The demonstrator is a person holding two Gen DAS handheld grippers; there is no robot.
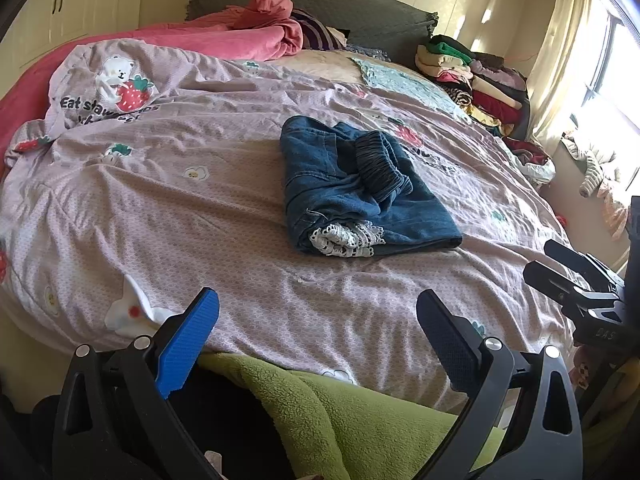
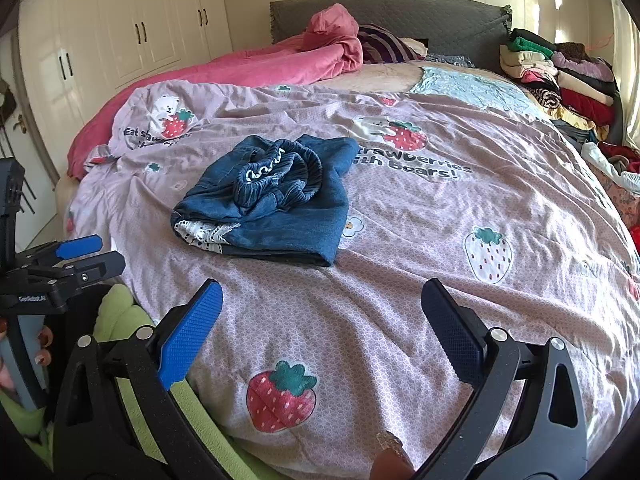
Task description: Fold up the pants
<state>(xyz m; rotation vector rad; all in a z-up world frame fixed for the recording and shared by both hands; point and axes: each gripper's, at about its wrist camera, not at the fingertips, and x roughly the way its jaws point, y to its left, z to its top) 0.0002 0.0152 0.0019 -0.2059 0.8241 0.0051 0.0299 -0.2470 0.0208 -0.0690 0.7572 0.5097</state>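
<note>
Pants: folded denim pants [image 1: 362,188] lying mid-bed on the duvet [image 1: 200,200], well ahead of both my claws.
Long axis: from my left view it runs from the far edge down toward me, angled slightly right; the bundle is a squat rectangle.
Near end: lace trim [image 1: 346,238] pokes out at the corner facing me.
Top: the elastic waistband [image 1: 382,166] sits bunched on the fold, untidy, toward the far side.
Left claw: left claw [image 1: 318,338] spread wide, nothing between the pads, hovering over the near bed edge above a green blanket [image 1: 320,408].
Right claw: right claw [image 2: 322,330] wide too, empty, over the duvet near a strawberry print [image 2: 280,398].
Contact: neither claw touches the pants.
Background: clothes pile [image 2: 560,80] stacked at the far right of the bed, pink blanket [image 2: 248,66] far left.
</note>
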